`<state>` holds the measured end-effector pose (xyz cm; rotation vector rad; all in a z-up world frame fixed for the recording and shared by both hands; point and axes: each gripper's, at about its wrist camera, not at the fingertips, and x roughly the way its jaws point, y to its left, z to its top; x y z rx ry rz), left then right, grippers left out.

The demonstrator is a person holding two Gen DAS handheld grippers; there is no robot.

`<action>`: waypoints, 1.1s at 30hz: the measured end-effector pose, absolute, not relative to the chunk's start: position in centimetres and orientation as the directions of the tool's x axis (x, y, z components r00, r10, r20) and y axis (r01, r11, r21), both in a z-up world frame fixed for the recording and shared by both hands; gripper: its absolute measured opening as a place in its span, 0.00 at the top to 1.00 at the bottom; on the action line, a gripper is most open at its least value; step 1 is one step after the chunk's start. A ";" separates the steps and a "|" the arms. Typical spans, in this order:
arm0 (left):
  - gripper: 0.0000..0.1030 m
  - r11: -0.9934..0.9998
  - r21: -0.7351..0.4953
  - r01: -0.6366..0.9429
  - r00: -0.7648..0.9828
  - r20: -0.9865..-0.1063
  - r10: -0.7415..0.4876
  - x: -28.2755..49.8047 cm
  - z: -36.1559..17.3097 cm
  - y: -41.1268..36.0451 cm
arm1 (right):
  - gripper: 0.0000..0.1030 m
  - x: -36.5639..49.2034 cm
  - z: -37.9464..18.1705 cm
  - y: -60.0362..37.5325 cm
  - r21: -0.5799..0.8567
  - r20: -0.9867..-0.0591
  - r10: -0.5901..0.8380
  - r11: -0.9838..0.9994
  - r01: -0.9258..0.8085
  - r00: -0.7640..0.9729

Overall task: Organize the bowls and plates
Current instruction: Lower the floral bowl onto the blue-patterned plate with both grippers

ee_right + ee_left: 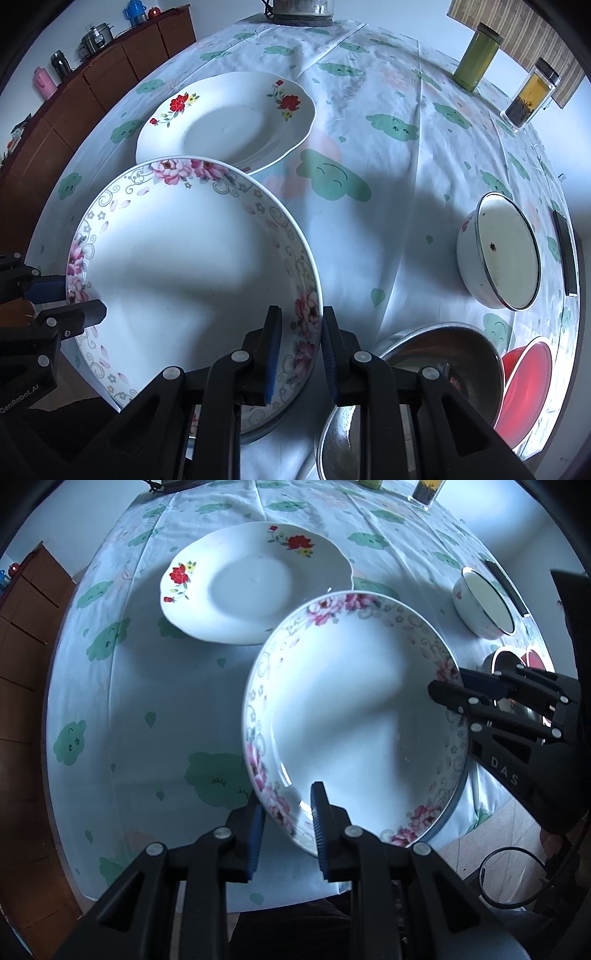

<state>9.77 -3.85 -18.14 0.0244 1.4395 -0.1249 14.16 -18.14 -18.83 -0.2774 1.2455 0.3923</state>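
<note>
A pink-flowered plate [354, 716] is held between both grippers, lifted and tilted over the table's near edge. My left gripper [286, 821] is shut on its near-left rim. My right gripper [301, 347] is shut on its opposite rim and shows in the left wrist view [448, 686]. The plate also shows in the right wrist view [184, 273], with the left gripper [74, 301] at its far rim. A red-flowered plate [255, 583] lies on the tablecloth behind it and shows in the right wrist view [225, 122].
A white enamel bowl [498, 251] sits at right. A steel bowl [443, 354] and a red bowl [528, 384] lie near the right edge. A green tin [476, 57], a glass jar [530, 96] and a dark phone [565, 254] stand further off. A wooden sideboard [92, 77] is at left.
</note>
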 end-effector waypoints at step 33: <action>0.79 0.991 -0.029 0.133 0.121 -0.992 -0.045 9.6 -18.7 -4.7 | 0.78 13.8 -18.9 -17.6 -0.038 -0.951 0.106 0.891 -0.452 0.289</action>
